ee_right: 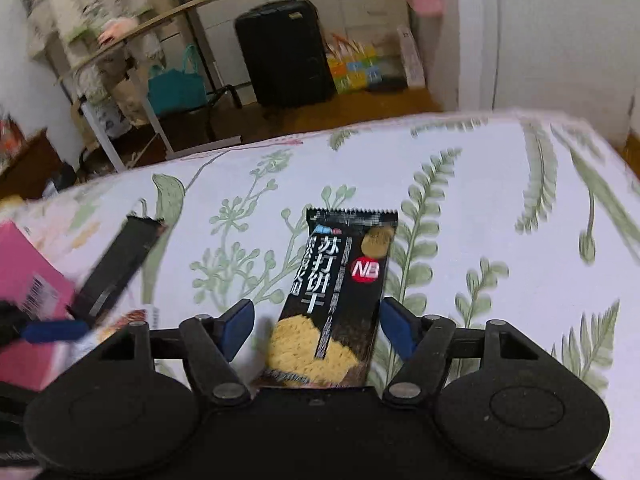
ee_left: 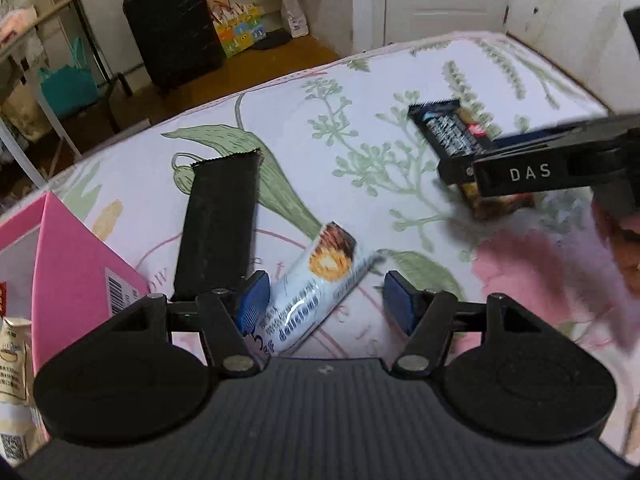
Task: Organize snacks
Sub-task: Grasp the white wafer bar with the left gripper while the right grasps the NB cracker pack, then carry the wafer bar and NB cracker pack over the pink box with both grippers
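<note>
Snacks: we count three still loose on the floral bed — a black cracker pack (ee_right: pixel 336 300), a white wrapped roll (ee_left: pixel 320 280), and a plain dark bar (ee_left: pixel 218 228).
Progress: early, we judge; the pink box (ee_left: pixel 72 264) at the left holds what may be a pale packet, too cropped to be sure.
Left gripper (ee_left: pixel 324 300): fingers open, straddling the roll, not pressing.
Right gripper (ee_right: pixel 316 326): fingers open, either side of the cracker pack.
Writing: "NB" on the pack; "delicious" on the roll; "DAS" on the gripper.

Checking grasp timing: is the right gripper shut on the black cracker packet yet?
Open. The right gripper straddles the black cracker packet; gaps show beside both pads.
</note>
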A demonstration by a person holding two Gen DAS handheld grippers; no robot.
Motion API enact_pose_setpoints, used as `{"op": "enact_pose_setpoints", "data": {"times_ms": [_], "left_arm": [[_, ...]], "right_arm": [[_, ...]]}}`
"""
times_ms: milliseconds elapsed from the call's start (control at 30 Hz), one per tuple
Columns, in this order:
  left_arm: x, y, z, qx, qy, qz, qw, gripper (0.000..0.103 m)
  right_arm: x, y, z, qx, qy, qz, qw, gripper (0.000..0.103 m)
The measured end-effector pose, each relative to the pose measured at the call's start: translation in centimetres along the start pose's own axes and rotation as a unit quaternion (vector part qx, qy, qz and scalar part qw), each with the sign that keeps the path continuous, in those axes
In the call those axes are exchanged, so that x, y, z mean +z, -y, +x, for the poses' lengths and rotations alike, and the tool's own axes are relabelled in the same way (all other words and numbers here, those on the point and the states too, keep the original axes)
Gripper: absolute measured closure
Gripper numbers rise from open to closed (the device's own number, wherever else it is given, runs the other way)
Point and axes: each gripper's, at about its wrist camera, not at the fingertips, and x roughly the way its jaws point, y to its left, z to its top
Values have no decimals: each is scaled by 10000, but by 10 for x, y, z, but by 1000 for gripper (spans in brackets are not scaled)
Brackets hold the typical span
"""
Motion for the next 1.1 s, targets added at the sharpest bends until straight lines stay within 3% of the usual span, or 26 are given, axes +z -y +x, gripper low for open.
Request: {"op": "enact_pose_setpoints", "data": {"times_ms": [100, 133, 200, 567, 1100], "left_arm": [[-3, 2, 5, 56, -110, 23, 9999, 49], [-3, 1, 5, -12, -118, -26, 9999, 63], [-3, 0, 1, -283, -117, -113, 9995, 75], [-8, 0, -17, -586, -155, -468, 9971, 78], [-30, 16, -77, -885, -126, -779, 9930, 78]], "right_arm": [[-2, -7, 3, -230, 82, -462, 9986, 33], [-4, -9, 2, -305, 101, -576, 9978, 41], [-3, -8, -1, -340, 99, -649, 9973, 42], [0, 0, -31, -94, -136, -54, 9998, 43], [-34, -7, -103, 3, -124, -190, 9997, 44]]}}
